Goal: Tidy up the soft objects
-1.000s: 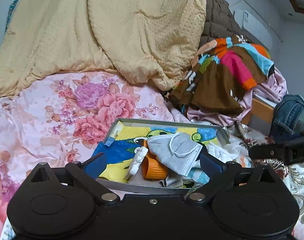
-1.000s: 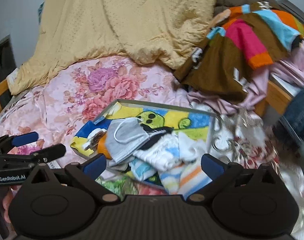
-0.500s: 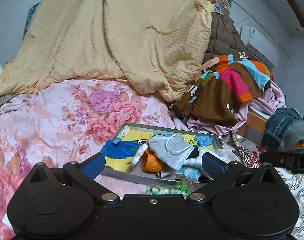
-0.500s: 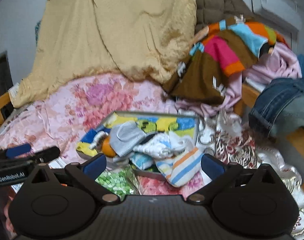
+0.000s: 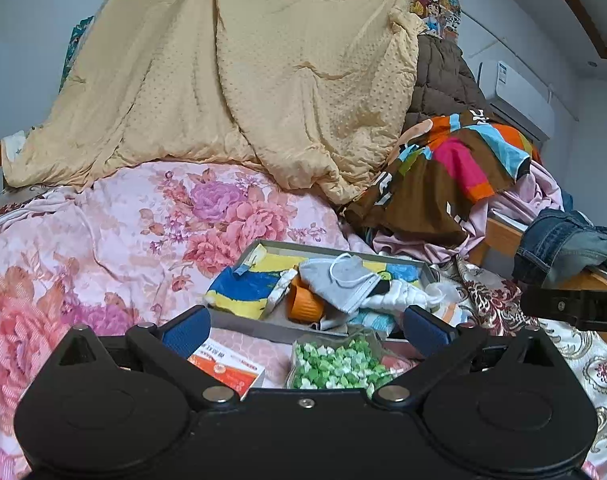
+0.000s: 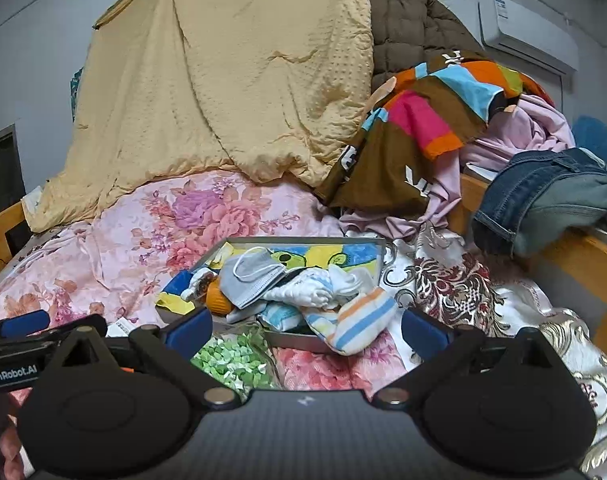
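The soft objects lie heaped in a shallow grey tray [image 6: 379, 258] on the floral bedspread [image 5: 103, 248], just ahead of both grippers. A grey face mask [image 6: 255, 276] sits on top of the heap, overlapping a white knitted item [image 6: 315, 290]. A striped sock [image 6: 355, 320] hangs over the tray's near rim onto the bedspread. An orange cup [image 5: 303, 306] lies on its side beneath the mask. The tray appears to serve as the collection point, which would account for the items being piled inside it rather than spread out.

A bag of green pieces [image 5: 335, 364] and an orange-and-white box [image 5: 227, 368] rest on the bedspread between the tray and the grippers.

The left gripper [image 5: 305, 330] is level and aimed at the tray's near edge; its jaws stand wide apart and hold nothing. The right gripper [image 6: 305, 328] is posed likewise, jaws spread, empty, with the sock between its fingertips in view but not touched. The two tools sit side by side, each visible at the edge of the other's camera.
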The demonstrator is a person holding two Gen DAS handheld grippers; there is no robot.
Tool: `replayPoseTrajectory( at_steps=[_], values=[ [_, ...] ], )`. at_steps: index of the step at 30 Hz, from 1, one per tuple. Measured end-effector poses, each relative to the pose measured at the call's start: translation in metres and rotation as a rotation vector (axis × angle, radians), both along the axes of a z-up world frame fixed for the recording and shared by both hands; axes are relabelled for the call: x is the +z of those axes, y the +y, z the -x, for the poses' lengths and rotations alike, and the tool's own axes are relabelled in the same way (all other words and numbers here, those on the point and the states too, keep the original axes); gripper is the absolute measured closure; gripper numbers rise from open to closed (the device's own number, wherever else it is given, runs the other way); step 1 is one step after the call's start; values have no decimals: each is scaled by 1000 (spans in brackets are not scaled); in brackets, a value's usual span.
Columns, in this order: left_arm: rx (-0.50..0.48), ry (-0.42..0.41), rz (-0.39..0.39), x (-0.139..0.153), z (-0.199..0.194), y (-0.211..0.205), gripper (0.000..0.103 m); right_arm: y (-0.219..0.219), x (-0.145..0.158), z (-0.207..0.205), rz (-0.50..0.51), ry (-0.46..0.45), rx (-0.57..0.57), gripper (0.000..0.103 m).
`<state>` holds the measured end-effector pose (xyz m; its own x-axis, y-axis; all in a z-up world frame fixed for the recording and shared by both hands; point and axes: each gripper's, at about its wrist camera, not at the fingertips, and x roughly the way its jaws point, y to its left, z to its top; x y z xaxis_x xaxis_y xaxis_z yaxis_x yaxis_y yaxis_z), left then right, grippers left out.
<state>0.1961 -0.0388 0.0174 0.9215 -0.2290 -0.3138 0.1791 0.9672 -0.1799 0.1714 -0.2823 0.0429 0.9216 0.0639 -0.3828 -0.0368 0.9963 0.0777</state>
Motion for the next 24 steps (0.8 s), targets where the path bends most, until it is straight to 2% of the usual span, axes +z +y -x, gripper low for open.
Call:
replayPoseTrajectory(
  at_steps=[13,20,24],
  values=[
    [17,42,-69,-29,30,6,1,17,-44,29,50,14,22,0],
    [40,160,-90,-52,40,22,1,31,-62,42,35,20,52,0],
    [69,173,-98,-56,46,30,1,32,-66,43,-3,49,67,0]
  ],
)
